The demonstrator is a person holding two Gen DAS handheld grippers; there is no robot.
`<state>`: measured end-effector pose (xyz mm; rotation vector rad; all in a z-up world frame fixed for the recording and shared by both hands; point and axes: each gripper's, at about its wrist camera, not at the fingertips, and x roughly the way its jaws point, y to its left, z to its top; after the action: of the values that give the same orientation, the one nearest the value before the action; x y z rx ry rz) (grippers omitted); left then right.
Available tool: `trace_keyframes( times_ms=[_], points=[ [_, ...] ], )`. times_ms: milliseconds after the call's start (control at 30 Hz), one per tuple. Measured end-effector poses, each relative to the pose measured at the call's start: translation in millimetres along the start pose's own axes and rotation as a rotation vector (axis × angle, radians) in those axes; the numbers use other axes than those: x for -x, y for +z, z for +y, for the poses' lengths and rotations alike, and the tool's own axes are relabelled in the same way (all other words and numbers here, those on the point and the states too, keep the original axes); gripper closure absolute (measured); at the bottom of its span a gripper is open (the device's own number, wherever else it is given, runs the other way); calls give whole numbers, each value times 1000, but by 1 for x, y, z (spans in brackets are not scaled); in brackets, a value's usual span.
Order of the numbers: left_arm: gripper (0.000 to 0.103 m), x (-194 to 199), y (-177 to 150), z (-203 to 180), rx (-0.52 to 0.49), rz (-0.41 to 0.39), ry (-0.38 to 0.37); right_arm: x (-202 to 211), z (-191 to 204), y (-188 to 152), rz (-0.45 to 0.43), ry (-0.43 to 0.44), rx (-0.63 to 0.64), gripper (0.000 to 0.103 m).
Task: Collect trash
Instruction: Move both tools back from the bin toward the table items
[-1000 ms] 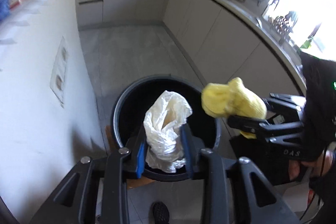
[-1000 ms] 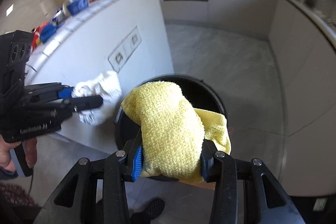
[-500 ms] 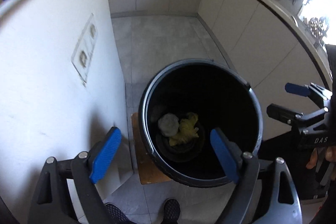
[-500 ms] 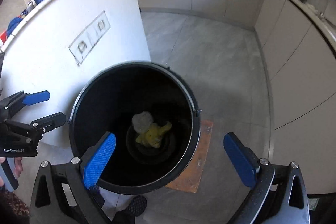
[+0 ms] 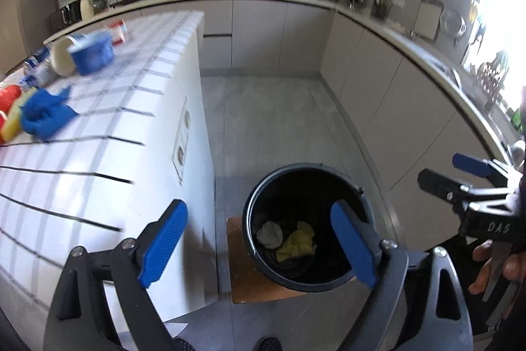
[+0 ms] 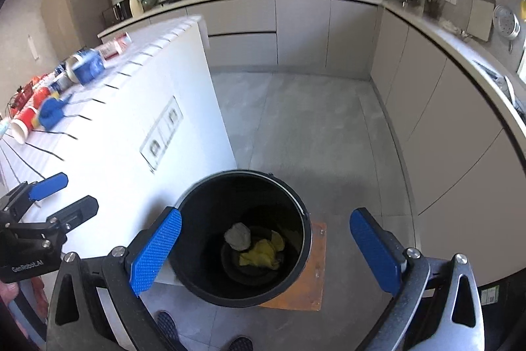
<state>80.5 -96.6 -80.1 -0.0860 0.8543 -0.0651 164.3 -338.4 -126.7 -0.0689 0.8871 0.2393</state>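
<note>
A black bin (image 5: 353,193) stands on the floor beside the white island; it also shows in the right wrist view (image 6: 296,206). Inside lie a white crumpled wad (image 5: 269,234) (image 6: 237,236) and a yellow cloth (image 5: 296,242) (image 6: 261,254). My left gripper (image 5: 258,244) is open and empty, above and in front of the bin. My right gripper (image 6: 268,249) is open and empty, above the bin. Each gripper shows in the other's view, the right one (image 5: 466,175) and the left one (image 6: 59,194). More trash lies on the island: a blue rag (image 5: 46,115) (image 6: 51,114), a blue cup (image 5: 92,51) (image 6: 87,66), a red cup (image 6: 24,122).
The tiled island top (image 5: 98,120) is at the left, with sockets on its side (image 6: 162,130). The bin rests on a brown board (image 5: 253,282). Grey cabinets (image 6: 427,120) run along the back and right. My shoes (image 6: 203,334) show at the bottom.
A second ago each gripper held trash over the bin: left the white wad, right the yellow cloth. Both opened and dropped it in. Since then both grippers have risen and tilted up toward the island.
</note>
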Motion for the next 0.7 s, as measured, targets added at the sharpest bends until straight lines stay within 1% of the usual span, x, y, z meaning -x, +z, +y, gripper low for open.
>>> trace_keyframes(
  times_ms=[67,133,167,200,367,467,500,700],
  points=[
    [10,15,-1,9,8,-15,7,16,9,1,-18,2,6,0],
    [10,14,6,11,19,-31,13,26,20,3,-32,11,9,0],
    [10,23,6,18,27,-40,19,32,26,4,-42,18,15,0],
    [10,16,9,20,32,-47,21,35,29,3,-48,17,21,0],
    [10,24,12,41,67,-88,55,48,58,9,-63,75,46,0],
    [10,33,12,57,83,-106,68,60,78,11,-137,91,85,0],
    [10,36,11,61,86,-109,72,64,89,13,-145,95,108,0],
    [10,53,9,94,114,-142,97,73,130,28,-137,118,153,0]
  ],
)
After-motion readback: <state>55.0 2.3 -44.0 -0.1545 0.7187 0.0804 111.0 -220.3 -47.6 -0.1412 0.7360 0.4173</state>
